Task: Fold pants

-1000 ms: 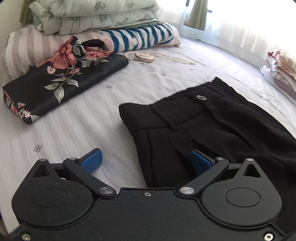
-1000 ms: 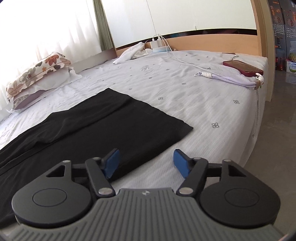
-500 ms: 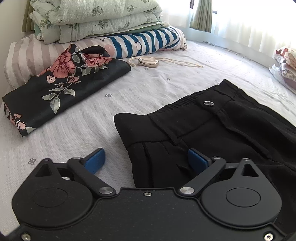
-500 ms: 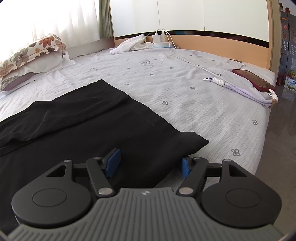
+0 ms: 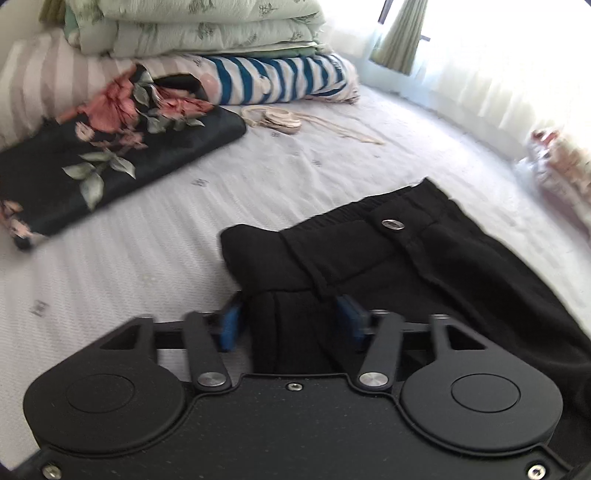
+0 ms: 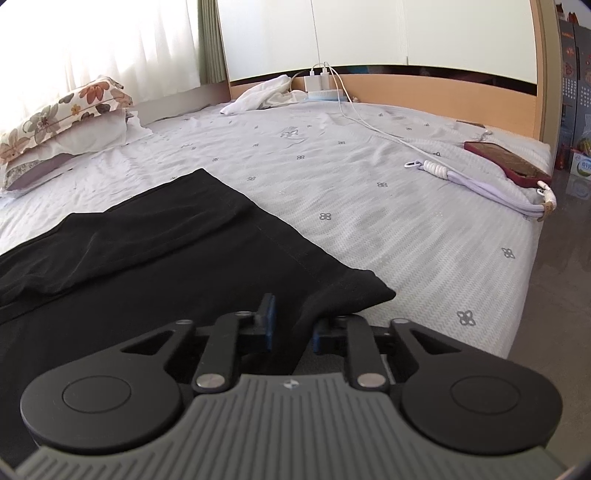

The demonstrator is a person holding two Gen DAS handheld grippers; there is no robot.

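Observation:
Black pants lie flat on the white bed. The left wrist view shows the waistband end (image 5: pixel 369 251) with a metal button (image 5: pixel 392 223). My left gripper (image 5: pixel 291 321) has its blue pads on either side of a bunched fold at the near waistband corner. The right wrist view shows the leg hem end (image 6: pixel 207 251). My right gripper (image 6: pixel 291 328) is closed on the near hem corner, which is pinched up between the pads.
A folded floral black cloth (image 5: pixel 110 162), striped cloth (image 5: pixel 280 77) and stacked quilts (image 5: pixel 207 26) lie beyond the waistband, with a beige cord (image 5: pixel 288 120). A floral pillow (image 6: pixel 66 118), charger cables (image 6: pixel 369 122), a red phone (image 6: pixel 506 162) and the bed edge (image 6: pixel 524 295) are near the hem.
Both grippers moved forward onto the pants and their jaws closed from wide open. The left one gathered the waistband corner and the right one the hem corner.

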